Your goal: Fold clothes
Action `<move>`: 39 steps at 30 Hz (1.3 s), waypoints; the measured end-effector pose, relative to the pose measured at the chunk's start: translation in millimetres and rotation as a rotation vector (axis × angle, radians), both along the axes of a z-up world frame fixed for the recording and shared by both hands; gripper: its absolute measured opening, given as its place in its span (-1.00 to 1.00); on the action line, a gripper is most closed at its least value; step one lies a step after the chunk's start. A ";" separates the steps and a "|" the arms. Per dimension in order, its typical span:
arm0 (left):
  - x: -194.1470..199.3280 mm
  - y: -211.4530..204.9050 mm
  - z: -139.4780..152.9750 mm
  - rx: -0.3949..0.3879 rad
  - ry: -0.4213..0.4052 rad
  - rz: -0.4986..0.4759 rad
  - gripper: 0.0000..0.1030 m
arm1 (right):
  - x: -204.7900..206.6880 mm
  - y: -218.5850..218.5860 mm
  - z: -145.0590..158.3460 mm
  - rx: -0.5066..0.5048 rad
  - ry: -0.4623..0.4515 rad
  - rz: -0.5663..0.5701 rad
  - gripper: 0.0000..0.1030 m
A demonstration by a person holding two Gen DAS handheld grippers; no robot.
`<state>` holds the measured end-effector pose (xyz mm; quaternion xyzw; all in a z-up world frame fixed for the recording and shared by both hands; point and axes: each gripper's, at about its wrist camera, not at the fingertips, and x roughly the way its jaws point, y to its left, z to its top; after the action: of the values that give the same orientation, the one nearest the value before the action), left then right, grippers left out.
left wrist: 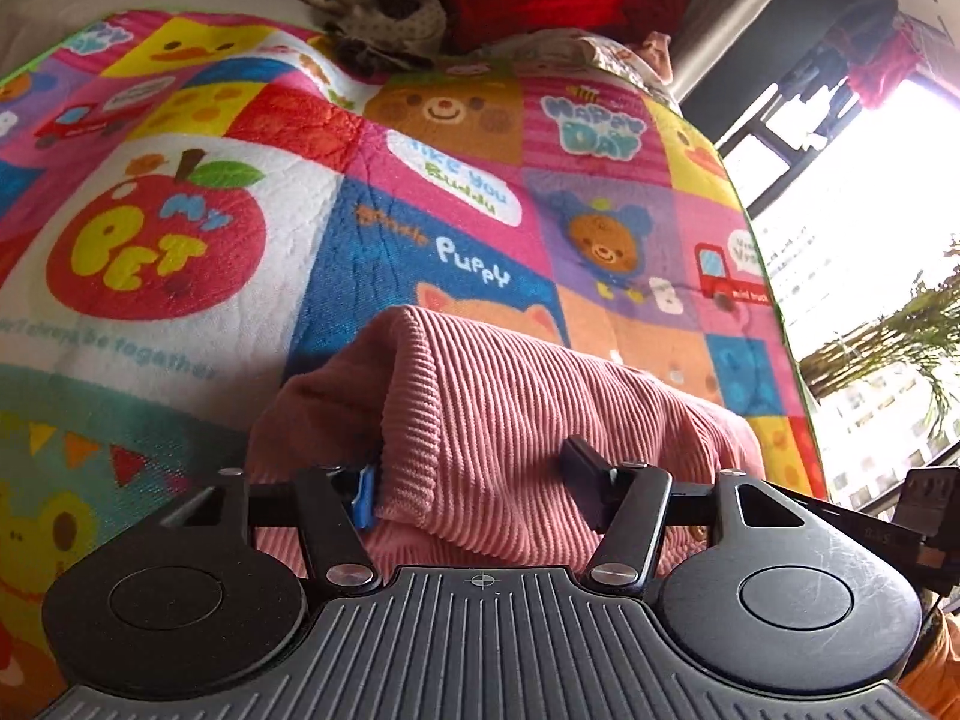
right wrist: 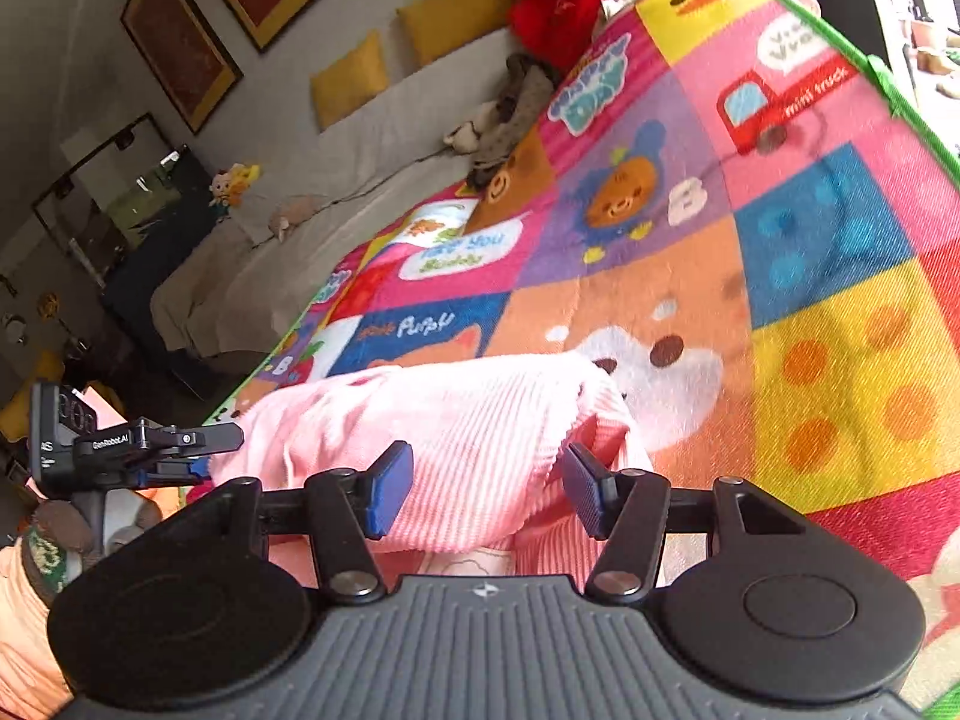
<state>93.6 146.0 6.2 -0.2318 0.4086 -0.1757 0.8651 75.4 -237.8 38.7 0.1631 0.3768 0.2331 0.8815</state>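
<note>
Currently, step: a fold of the pink garment (left wrist: 510,420) is judged to be just laid down, with both tools at its near side.
Garment: a pink ribbed piece is seen bunched on the mat (left wrist: 420,210), doubled over itself, one folded edge raised toward the far side.
Mat: a patchwork play mat with cartoon prints is spread under the garment; other clothes (left wrist: 384,12) are piled at its far edge, well apart.
Left tool (left wrist: 474,480): the jaws are seen apart, with a cuff-like edge of the garment lying between them; the left pad sits just beside that edge, and whether it presses cannot be told, so no clamp is claimed.
Right tool (right wrist: 486,492): the jaws are seen apart, both blue pads (right wrist: 390,489) bare, the cloth lying loose between and beneath them.
Progress: the fold is judged partly done, since the cloth lies lumpy rather than flat.
Next move: a fresh hold on an outer edge is called for, then a flat carry across the garment.
Risk: a slack grip could let the ribbed cloth slide and the layers bunch.
</note>
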 end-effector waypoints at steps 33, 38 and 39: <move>-9.3 -15.9 -2.0 -0.040 -0.014 -0.133 0.79 | -8.8 -20.8 -13.8 0.065 0.122 -0.046 0.11; 14.4 -21.4 -20.8 -0.062 0.004 -0.140 0.49 | 11.7 3.6 -27.4 0.000 0.121 -0.002 -0.04; 19.0 -19.9 -21.8 -0.068 -0.002 -0.129 0.36 | 15.4 8.4 -26.2 -0.018 0.103 0.010 -0.21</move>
<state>112.6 126.1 -15.5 -0.2341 0.4159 -0.2452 0.8439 90.7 -229.4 12.5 0.1652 0.4243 0.2254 0.8613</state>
